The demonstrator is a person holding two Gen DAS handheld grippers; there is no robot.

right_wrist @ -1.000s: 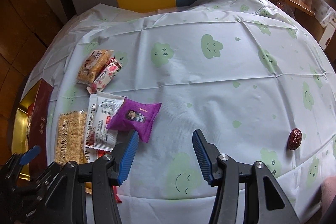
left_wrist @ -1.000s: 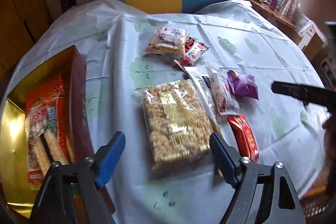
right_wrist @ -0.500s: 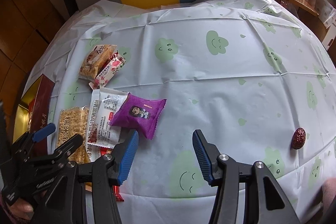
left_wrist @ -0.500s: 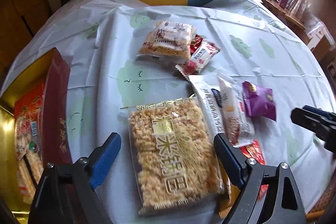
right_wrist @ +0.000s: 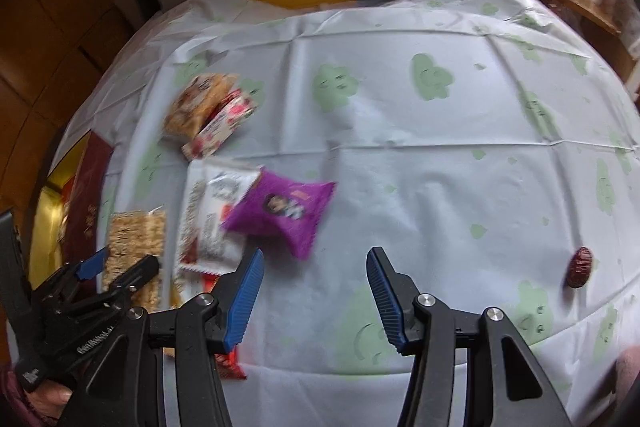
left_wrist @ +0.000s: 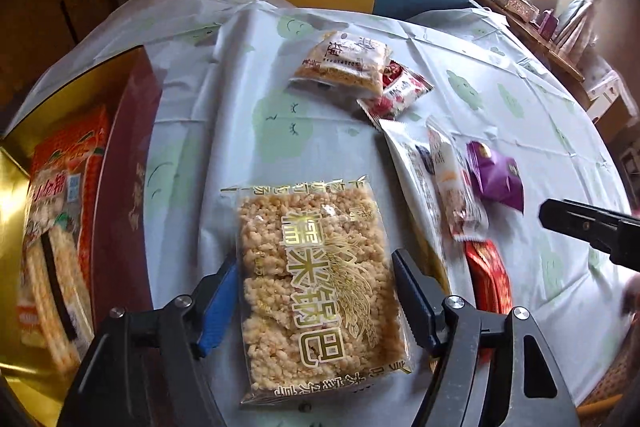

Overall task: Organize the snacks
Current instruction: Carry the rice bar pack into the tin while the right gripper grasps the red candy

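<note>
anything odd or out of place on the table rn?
One stray: a small dark red wrapped snack sits alone near the tablecloth's right edge, far from the other packets, e.g. the purple packet. Nothing spilled or torn.

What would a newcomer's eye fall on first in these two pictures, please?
Probably the big rice-cracker pack, lying on the cloud-print tablecloth between the closing fingers of the left tool. To its left sits a gold-lined box holding an orange snack pack; to its right, a bright purple packet.
</note>
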